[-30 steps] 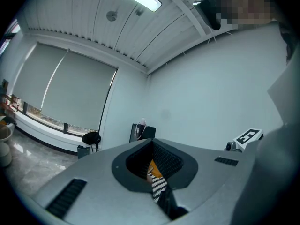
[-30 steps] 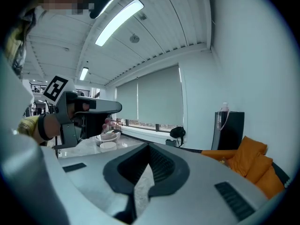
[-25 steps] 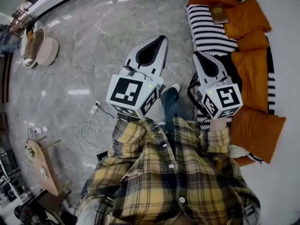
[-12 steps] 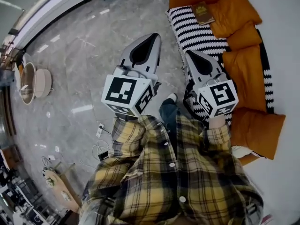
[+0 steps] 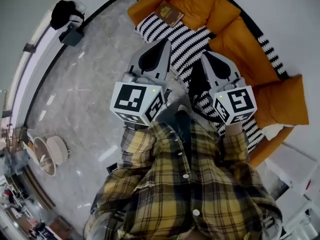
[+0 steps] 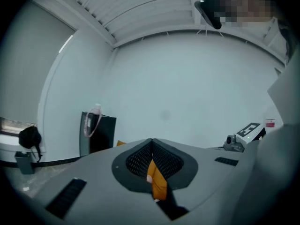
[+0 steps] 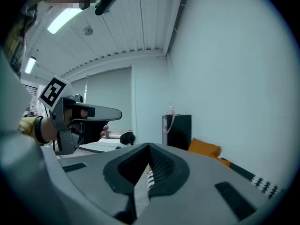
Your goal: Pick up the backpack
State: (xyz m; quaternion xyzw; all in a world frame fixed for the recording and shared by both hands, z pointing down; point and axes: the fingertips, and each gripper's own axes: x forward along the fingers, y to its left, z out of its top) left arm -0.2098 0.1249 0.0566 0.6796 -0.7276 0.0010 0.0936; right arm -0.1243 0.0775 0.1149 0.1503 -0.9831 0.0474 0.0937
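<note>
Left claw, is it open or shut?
Shut. In the left gripper view, the left claw has its two tips touching, and nothing is gripped between them.

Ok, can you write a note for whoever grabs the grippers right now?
Left gripper: shut, empty.
Right gripper: shut, empty.
Backpack, probably the dark strappy bag, lies on the striped blanket of the orange sofa, under the right gripper.
Done: nothing picked up yet.
Left: open a gripper, go down, grab it, lift.
</note>
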